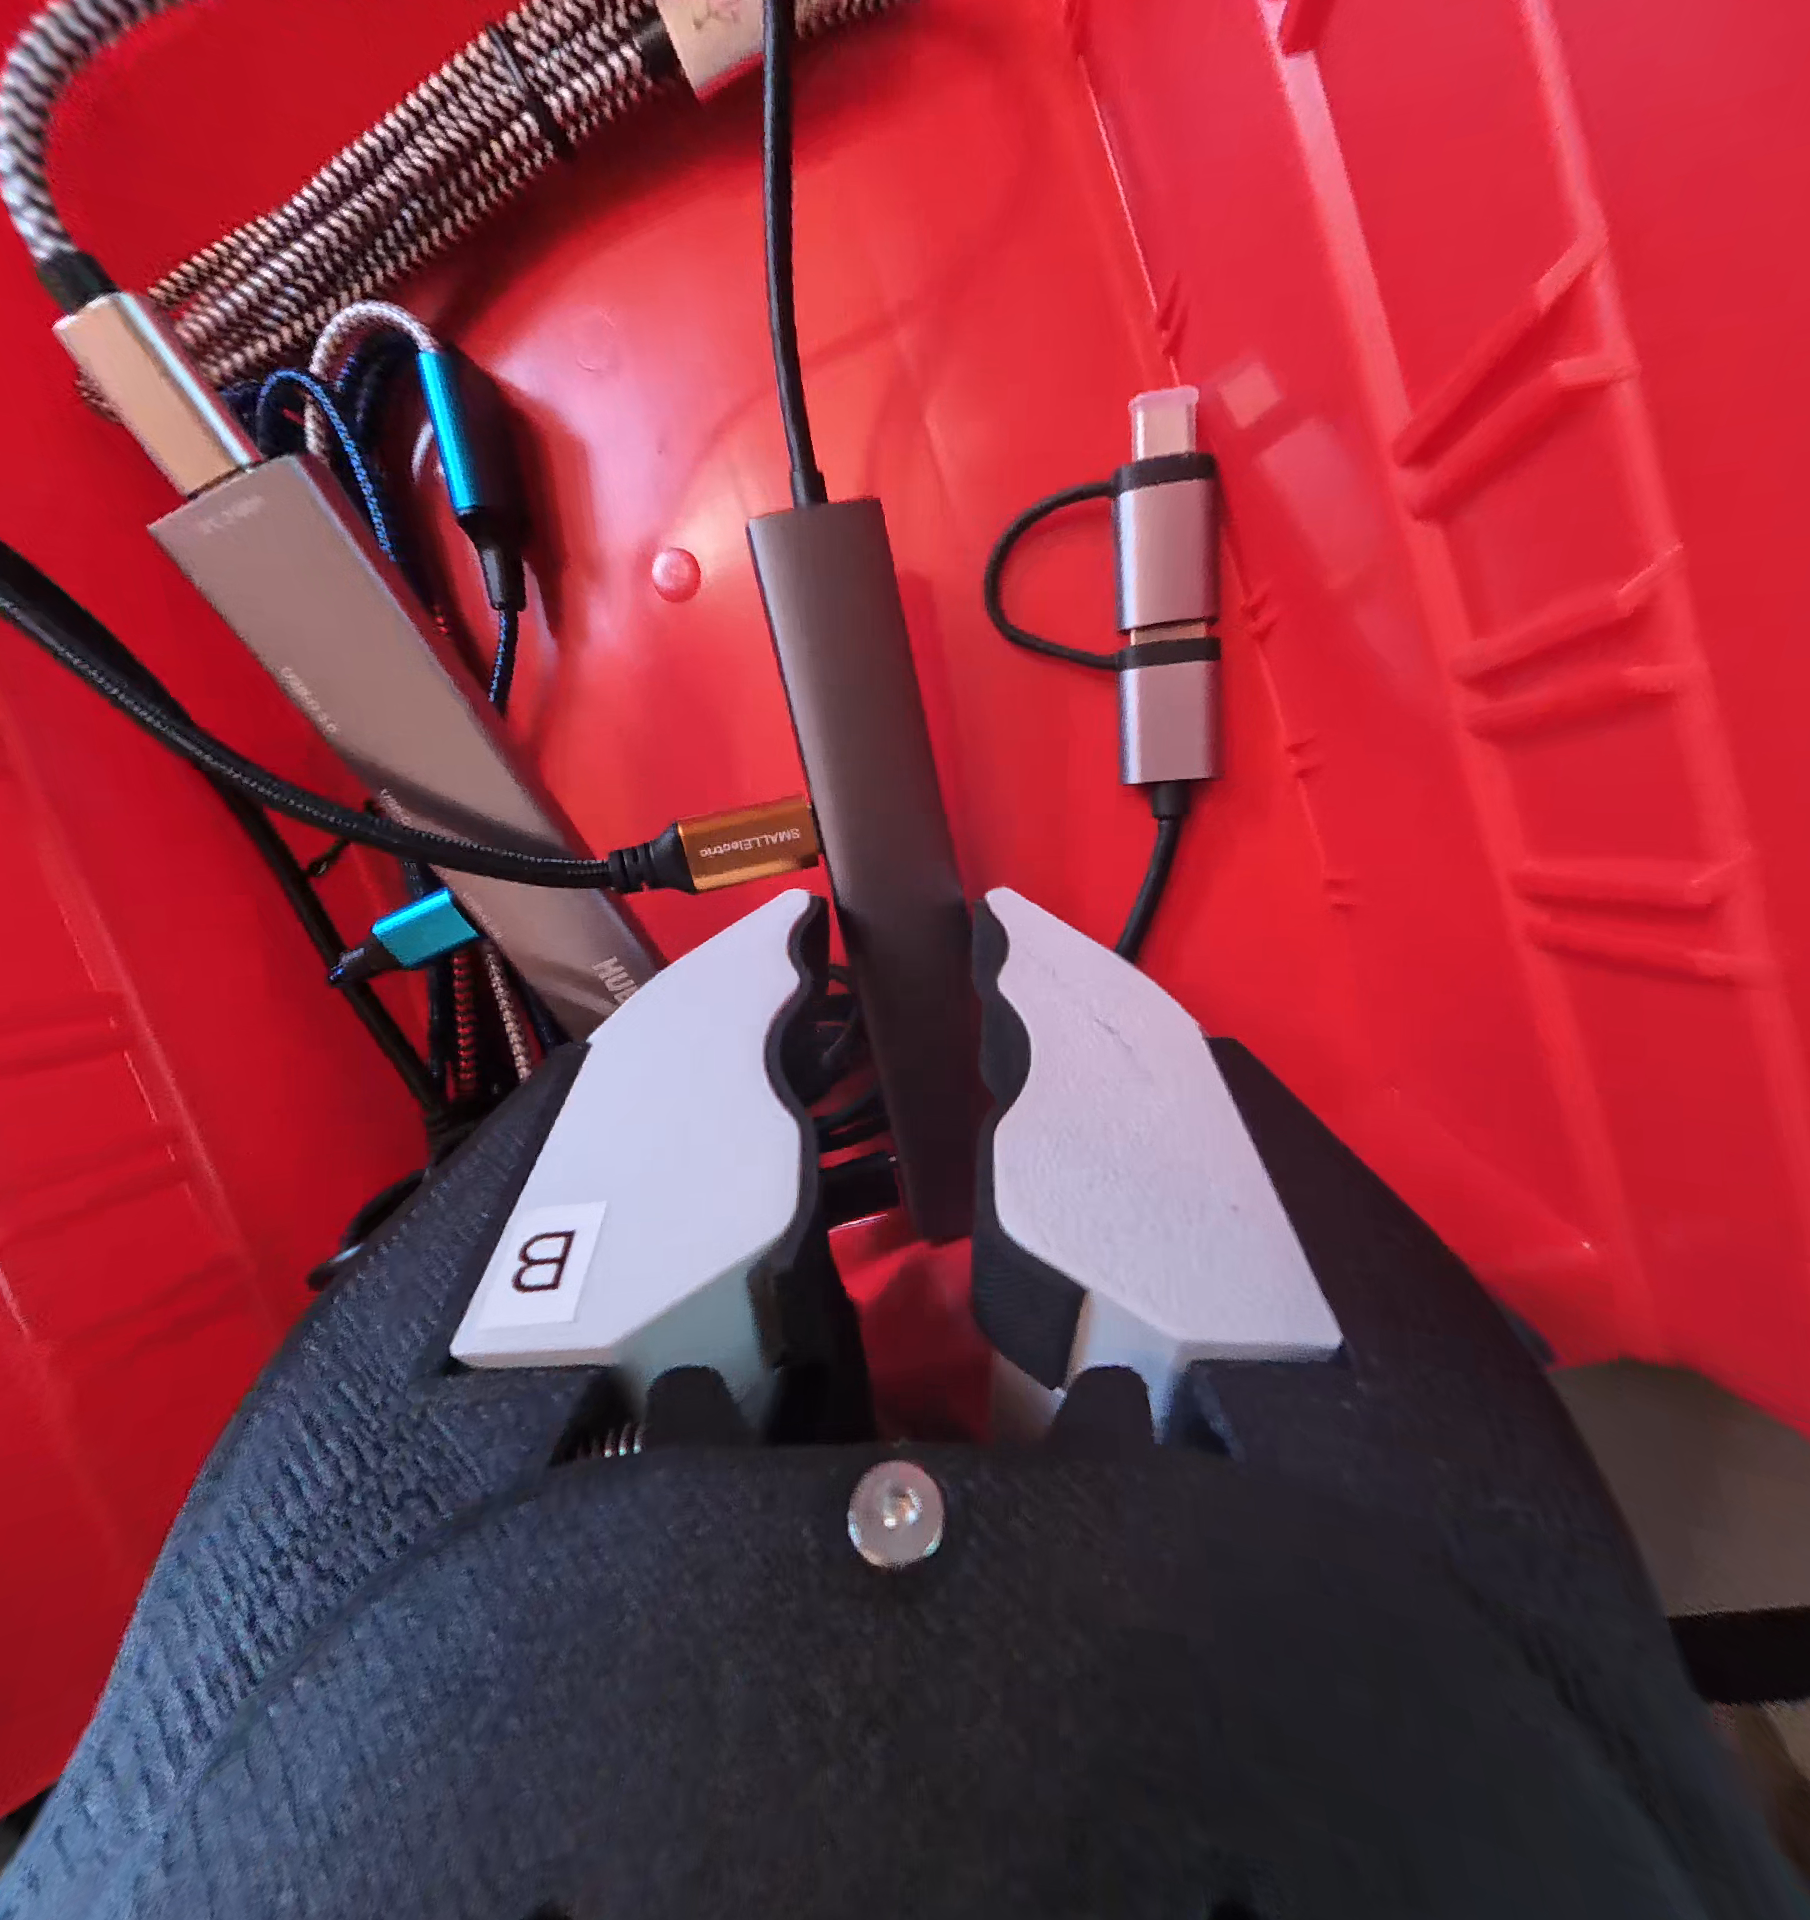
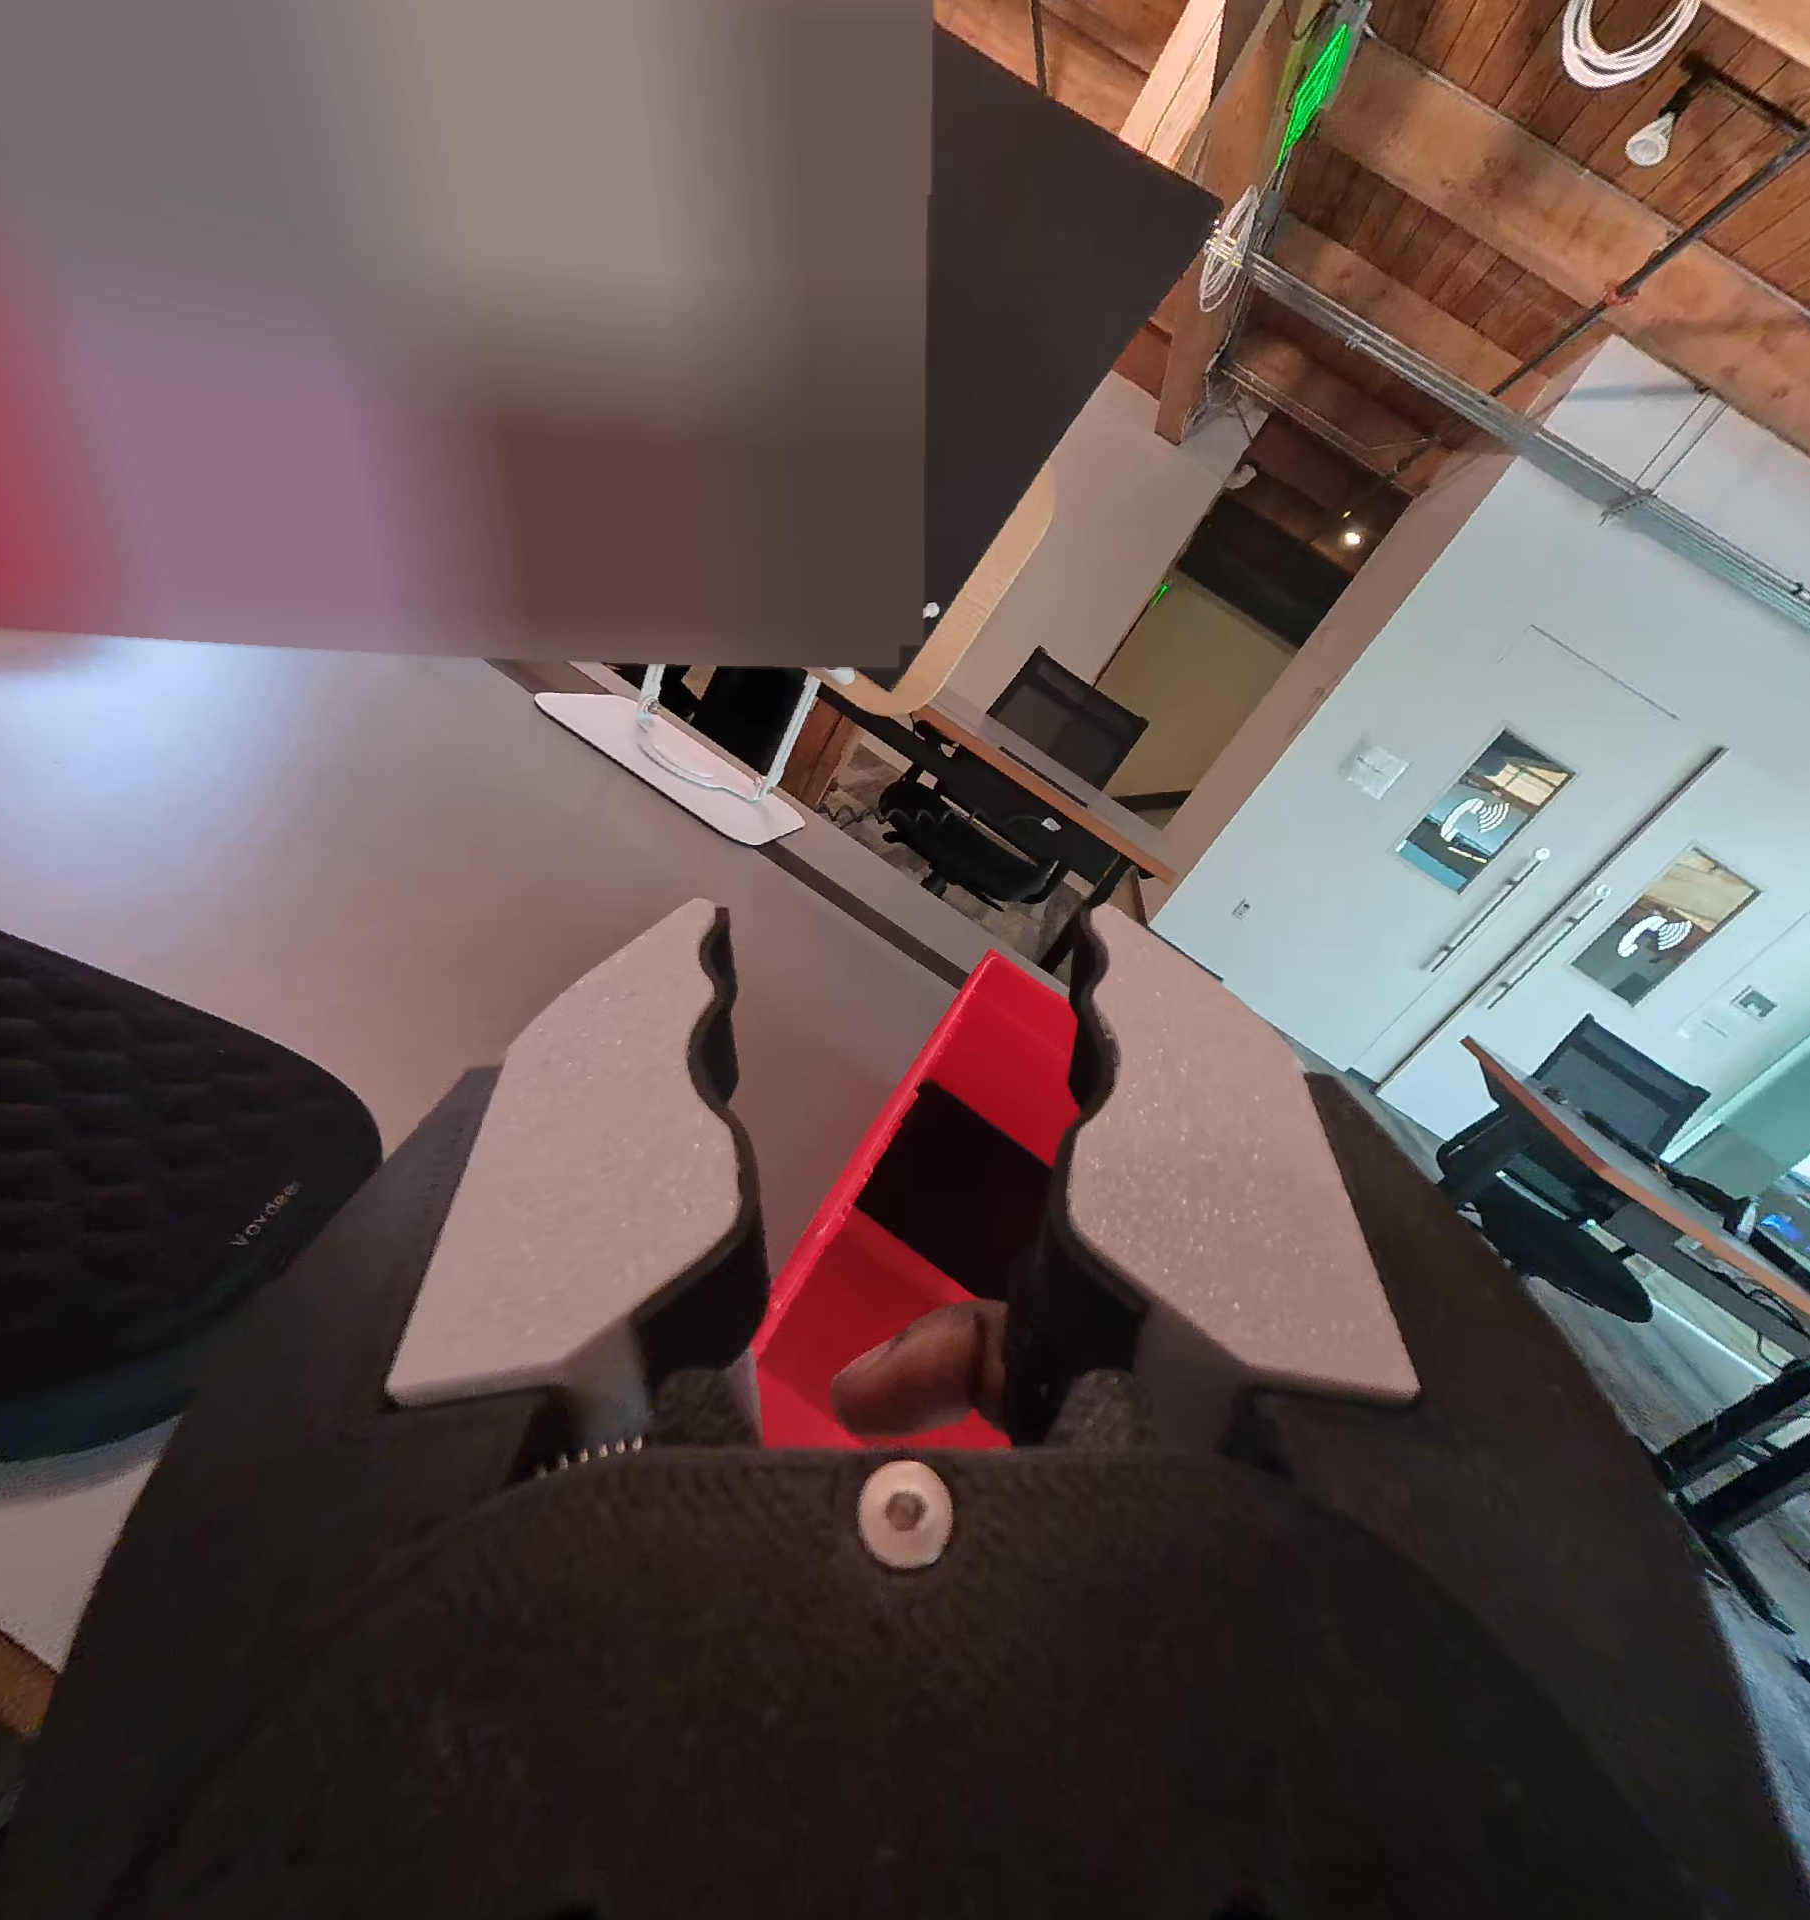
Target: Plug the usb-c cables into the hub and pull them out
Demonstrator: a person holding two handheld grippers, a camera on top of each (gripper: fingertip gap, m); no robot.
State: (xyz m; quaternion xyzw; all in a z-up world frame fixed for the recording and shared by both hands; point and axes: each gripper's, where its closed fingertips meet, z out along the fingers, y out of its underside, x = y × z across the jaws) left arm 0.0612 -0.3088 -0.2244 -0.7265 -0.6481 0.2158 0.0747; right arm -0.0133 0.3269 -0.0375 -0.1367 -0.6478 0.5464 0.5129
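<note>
In the left wrist view my left gripper [image 1: 901, 914] is inside a red bin [image 1: 1503, 520], its jaws shut on the near end of a slim dark grey hub [image 1: 849, 675]. The hub's own black cord runs up and away. A black braided cable with an orange-collared plug [image 1: 745, 842] meets the hub's left side just ahead of my fingertips. A second, lighter grey hub [image 1: 392, 707] lies slantwise to the left. My right gripper [image 2: 901, 935] is open and empty, held above the table, and only a corner of the red bin [image 2: 880, 1247] shows between its fingers.
Blue-collared plugs [image 1: 454, 426] and a thick black-and-white braided cable [image 1: 361, 239] lie tangled at the bin's left. A grey adapter [image 1: 1169, 613] lies at the right wall. In the right wrist view there are a black mesh pad [image 2: 101, 1164], a grey table [image 2: 361, 831] and a monitor stand [image 2: 672, 758]. My right fingertips sit around 65 cm from my left ones. My right tips are about 60 cm from the grey adapter [image 1: 1169, 613], my left tips only 5 cm.
</note>
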